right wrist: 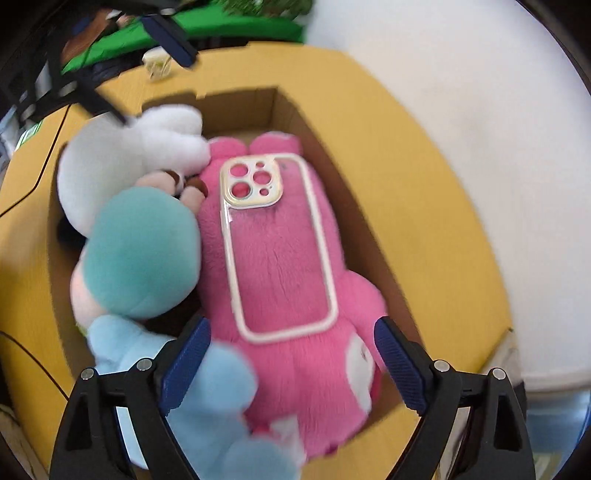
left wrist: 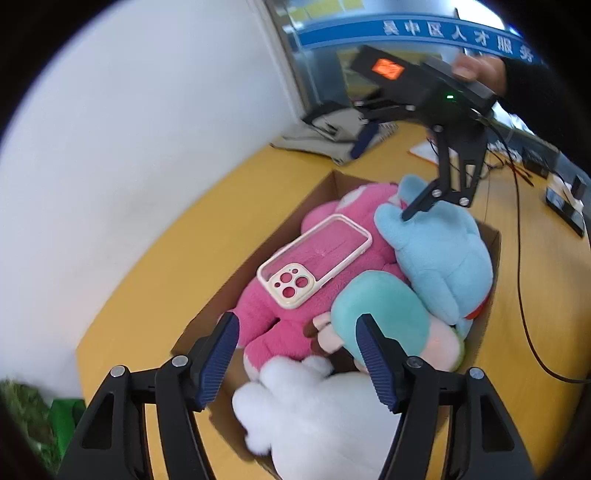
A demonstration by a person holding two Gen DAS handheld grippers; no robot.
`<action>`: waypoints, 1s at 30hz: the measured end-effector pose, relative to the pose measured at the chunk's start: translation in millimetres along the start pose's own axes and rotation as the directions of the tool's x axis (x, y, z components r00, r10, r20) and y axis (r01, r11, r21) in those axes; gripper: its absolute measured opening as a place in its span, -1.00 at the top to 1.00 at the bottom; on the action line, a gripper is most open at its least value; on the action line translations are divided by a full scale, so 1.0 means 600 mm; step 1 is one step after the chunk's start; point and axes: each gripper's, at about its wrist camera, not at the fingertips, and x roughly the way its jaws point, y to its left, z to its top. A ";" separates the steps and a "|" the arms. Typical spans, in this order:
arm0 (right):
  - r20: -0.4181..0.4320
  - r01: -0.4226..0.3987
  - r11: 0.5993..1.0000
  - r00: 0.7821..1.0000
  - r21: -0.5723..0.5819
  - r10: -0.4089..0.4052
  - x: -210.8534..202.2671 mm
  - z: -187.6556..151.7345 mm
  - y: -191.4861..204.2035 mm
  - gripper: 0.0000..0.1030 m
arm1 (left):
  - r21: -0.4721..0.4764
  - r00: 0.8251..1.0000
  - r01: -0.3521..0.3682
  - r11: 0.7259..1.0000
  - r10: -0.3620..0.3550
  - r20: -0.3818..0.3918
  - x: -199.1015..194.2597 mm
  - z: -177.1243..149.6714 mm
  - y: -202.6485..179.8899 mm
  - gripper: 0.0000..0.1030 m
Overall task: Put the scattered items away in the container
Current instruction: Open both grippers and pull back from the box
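A cardboard box [left wrist: 314, 199] [right wrist: 240, 110] on the yellow table holds a pink plush [left wrist: 280, 325] [right wrist: 306, 387]. A clear phone case [left wrist: 316, 258] [right wrist: 275, 251] lies flat on it. Beside it are a light blue plush [left wrist: 443, 258] [right wrist: 218, 398], a teal plush [left wrist: 384, 306] [right wrist: 144, 251] and a white plush [left wrist: 325, 417] [right wrist: 122, 162]. My left gripper [left wrist: 301, 354] [right wrist: 136, 74] hangs open over the white plush's end of the box. My right gripper [right wrist: 293, 350] [left wrist: 384, 177] is open over the pink plush's head, one fingertip by the blue plush.
A hand [left wrist: 476, 68] holds the right gripper. Grey cloth [left wrist: 325, 136], dark cables [left wrist: 521, 240] and small devices [left wrist: 565, 206] lie on the table beyond the box. A small white item [right wrist: 157, 64] sits near green fabric [right wrist: 184, 29]. A white wall borders the table.
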 end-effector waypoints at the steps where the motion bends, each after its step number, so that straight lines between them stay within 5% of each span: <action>1: 0.026 0.022 0.999 0.999 0.023 -0.023 -0.026 -0.013 0.010 -0.90 | -0.036 0.999 -0.024 0.999 0.025 0.026 -0.027 -0.011 -0.009 -0.30; 3: 0.100 0.094 0.992 0.990 0.088 -0.103 -0.084 -0.042 0.041 -0.91 | -0.120 0.996 -0.056 0.991 0.063 0.057 -0.055 -0.026 -0.018 -0.40; 7: 0.264 0.178 0.943 0.930 0.281 -0.255 -0.191 -0.115 0.131 -0.99 | -0.300 0.989 -0.092 0.949 0.121 0.080 -0.106 -0.065 -0.065 -0.48; 10: 0.200 0.221 0.861 0.918 0.459 -0.342 -0.232 -0.148 0.199 -0.99 | -0.390 0.979 -0.144 0.909 0.189 0.079 -0.123 -0.079 -0.116 -0.48; 13: 0.209 0.173 0.787 0.910 0.591 -0.357 -0.262 -0.176 0.256 -0.99 | -0.451 0.968 -0.160 0.878 0.230 0.104 -0.149 -0.088 -0.177 -0.49; 16: 0.190 0.171 0.676 0.885 0.717 -0.424 -0.283 -0.209 0.309 -0.99 | -0.505 0.959 -0.171 0.846 0.261 0.112 -0.158 -0.103 -0.237 -0.50; 19: 0.197 0.127 0.637 0.889 0.760 -0.413 -0.290 -0.233 0.341 -0.99 | -0.576 0.962 -0.148 0.804 0.251 0.104 -0.161 -0.123 -0.279 -0.50; 24: 0.138 0.187 0.587 0.875 0.787 -0.464 -0.279 -0.259 0.378 -0.99 | -0.629 0.956 -0.169 0.758 0.281 0.081 -0.165 -0.141 -0.311 -0.50; 30: 0.104 0.188 0.538 0.879 0.821 -0.465 -0.264 -0.275 0.390 -0.99 | -0.687 0.913 -0.278 0.672 0.407 0.028 -0.166 -0.151 -0.326 -0.50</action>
